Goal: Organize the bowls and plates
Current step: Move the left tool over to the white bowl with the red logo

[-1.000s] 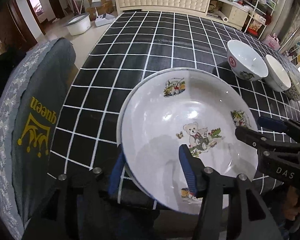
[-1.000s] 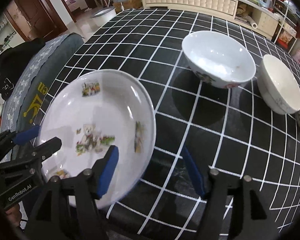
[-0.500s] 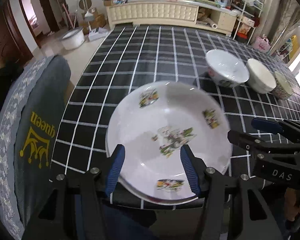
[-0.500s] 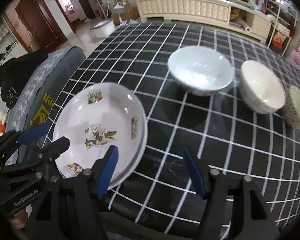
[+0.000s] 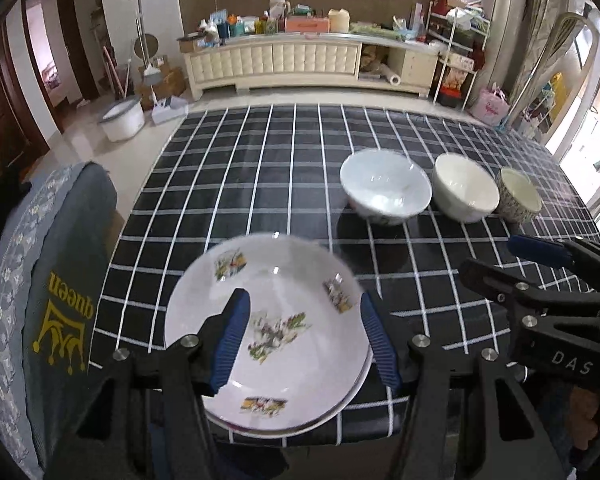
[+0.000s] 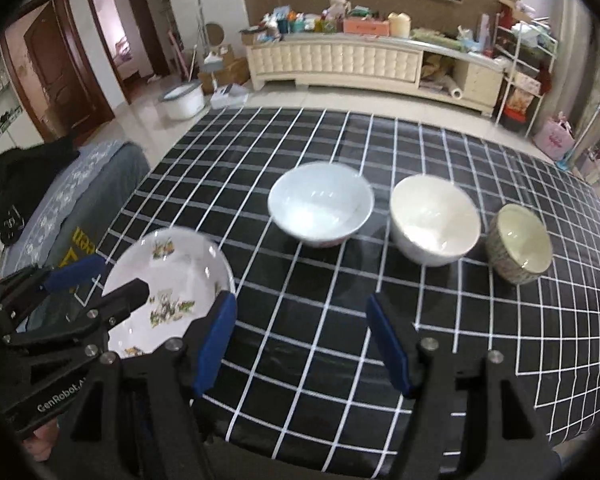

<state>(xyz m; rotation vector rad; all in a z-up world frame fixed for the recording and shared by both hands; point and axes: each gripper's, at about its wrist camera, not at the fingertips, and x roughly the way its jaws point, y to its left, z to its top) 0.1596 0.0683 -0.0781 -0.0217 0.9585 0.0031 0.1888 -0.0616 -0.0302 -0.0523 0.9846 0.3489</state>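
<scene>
A stack of white plates with bear pictures (image 5: pixel 284 320) lies at the near left edge of the black checked table (image 5: pixel 284 184); it also shows in the right wrist view (image 6: pixel 172 280). My left gripper (image 5: pixel 304 340) is open and empty above the plates. My right gripper (image 6: pixel 300 340) is open and empty over the table, right of the plates. Three bowls stand in a row: a white bowl (image 6: pixel 320 204), a cream bowl (image 6: pixel 434 220) and a small patterned bowl (image 6: pixel 518 242).
A grey cushioned chair with a yellow "queen" print (image 5: pixel 56 312) stands against the table's left edge. A cream sideboard (image 5: pixel 292 64) and shelves stand behind the table. A white tub (image 5: pixel 122 118) sits on the floor.
Both grippers have pulled back and risen away from the plates. The left gripper has let go of the top plate, which now lies on the stack.
</scene>
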